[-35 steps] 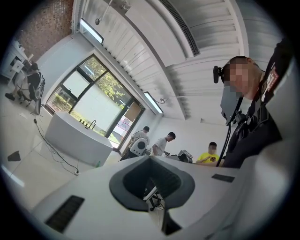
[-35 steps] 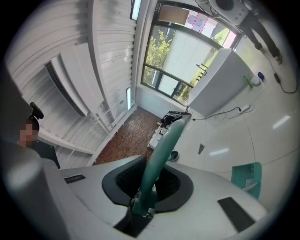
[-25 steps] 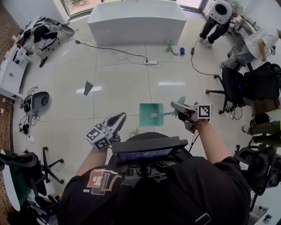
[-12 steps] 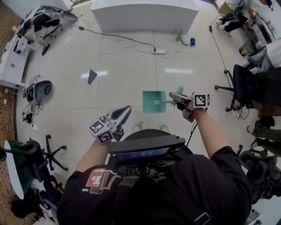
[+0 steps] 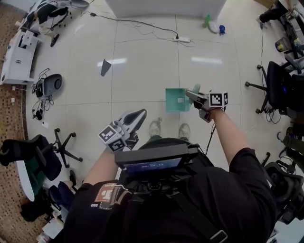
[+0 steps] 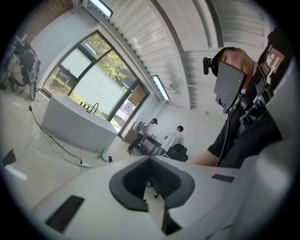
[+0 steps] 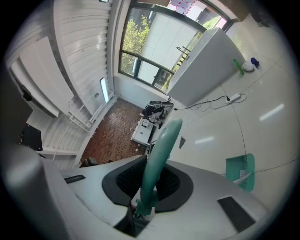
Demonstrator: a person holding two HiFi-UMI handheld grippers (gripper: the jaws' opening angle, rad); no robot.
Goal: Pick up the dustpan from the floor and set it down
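Note:
In the head view, the green dustpan (image 5: 176,99) hangs out from my right gripper (image 5: 189,94), its flat pan over the pale tiled floor just ahead of the person's shoes (image 5: 155,127). My right gripper (image 7: 149,164) is shut on the dustpan's green handle (image 7: 159,150), which sticks up between the pads. The pan (image 7: 241,171) shows lower right in the right gripper view. Whether the pan touches the floor I cannot tell. My left gripper (image 5: 141,114) is held low at the left, shut, with nothing in it (image 6: 151,161).
A white counter (image 5: 166,5) stands at the far side, with a power strip (image 5: 183,40), cables, a green bottle (image 5: 207,21) and a blue item (image 5: 222,29) before it. A dark triangular scrap (image 5: 105,67) lies on the tiles. Office chairs stand left (image 5: 28,152) and right (image 5: 278,90).
Both grippers have sunk, and the right one has carried the dustpan along with it, still gripped. The view has tilted down, so the counter slid up and the shoes appeared.

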